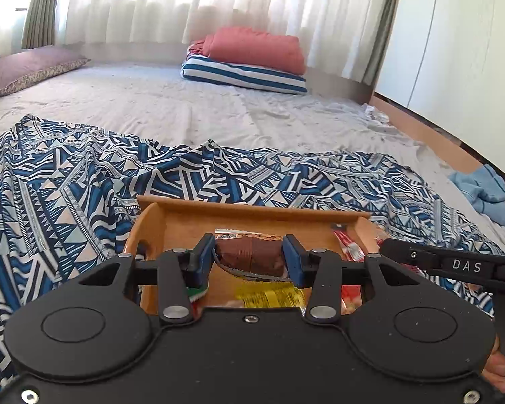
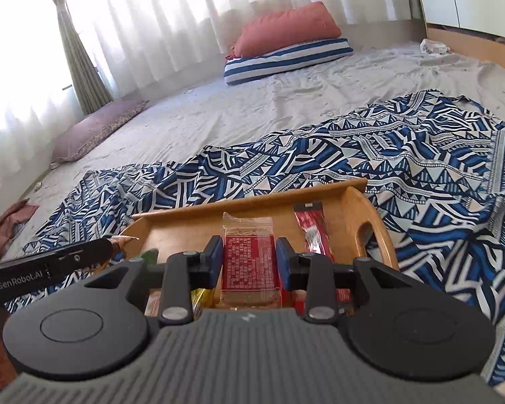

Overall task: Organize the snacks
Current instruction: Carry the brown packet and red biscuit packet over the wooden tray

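A wooden tray [image 1: 252,210] with cut-out handles rests on a blue patterned cloth [image 1: 67,168] on the bed. My left gripper [image 1: 248,258] is shut on a brown snack packet [image 1: 249,252] over the tray's left part. My right gripper [image 2: 249,258] is shut on a red snack packet [image 2: 249,262] with clear ends, over the same tray [image 2: 252,198]. A red stick packet [image 2: 311,232] lies in the tray at the right; it also shows in the left wrist view [image 1: 348,244]. A yellow packet [image 1: 269,296] lies below the left gripper.
The patterned cloth [image 2: 404,155] spreads around the tray. A red cushion on a striped pillow [image 1: 249,60] lies far back by the curtains. A purple pillow [image 1: 27,67] is at the far left. A light blue cloth [image 1: 484,188] lies at the right.
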A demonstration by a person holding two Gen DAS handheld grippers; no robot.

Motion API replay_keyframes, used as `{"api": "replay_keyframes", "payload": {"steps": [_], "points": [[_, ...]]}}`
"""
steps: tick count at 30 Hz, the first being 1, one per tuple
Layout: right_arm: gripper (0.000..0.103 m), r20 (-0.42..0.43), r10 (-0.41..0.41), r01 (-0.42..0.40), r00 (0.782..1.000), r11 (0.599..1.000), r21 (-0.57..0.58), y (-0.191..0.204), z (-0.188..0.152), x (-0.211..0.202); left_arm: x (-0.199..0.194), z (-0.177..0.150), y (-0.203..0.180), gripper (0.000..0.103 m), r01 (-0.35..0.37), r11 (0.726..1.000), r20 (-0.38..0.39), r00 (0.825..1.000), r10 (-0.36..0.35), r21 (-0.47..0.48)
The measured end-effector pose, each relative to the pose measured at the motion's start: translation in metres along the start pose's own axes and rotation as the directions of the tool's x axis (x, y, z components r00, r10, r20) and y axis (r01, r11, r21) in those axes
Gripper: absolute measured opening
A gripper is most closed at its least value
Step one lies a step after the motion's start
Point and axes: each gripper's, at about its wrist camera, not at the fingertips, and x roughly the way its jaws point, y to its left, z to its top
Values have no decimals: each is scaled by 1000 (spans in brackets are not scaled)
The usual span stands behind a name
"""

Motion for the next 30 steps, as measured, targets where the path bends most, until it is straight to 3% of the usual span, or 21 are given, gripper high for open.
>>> {"api": "replay_keyframes", "payload": {"steps": [6, 16, 30], "points": [[42, -31, -11, 12, 999, 1000, 17, -7, 10, 45, 48, 5, -3, 42, -29, 1000, -36, 999, 29, 11], [42, -66, -72, 66, 995, 994, -83, -4, -4, 97, 105, -12, -15, 42, -73, 996, -113, 990, 79, 55], [41, -86, -83, 73, 993, 991, -109, -7, -14, 109, 126, -22, -16, 42, -102, 990, -156, 981, 116, 99]]}}
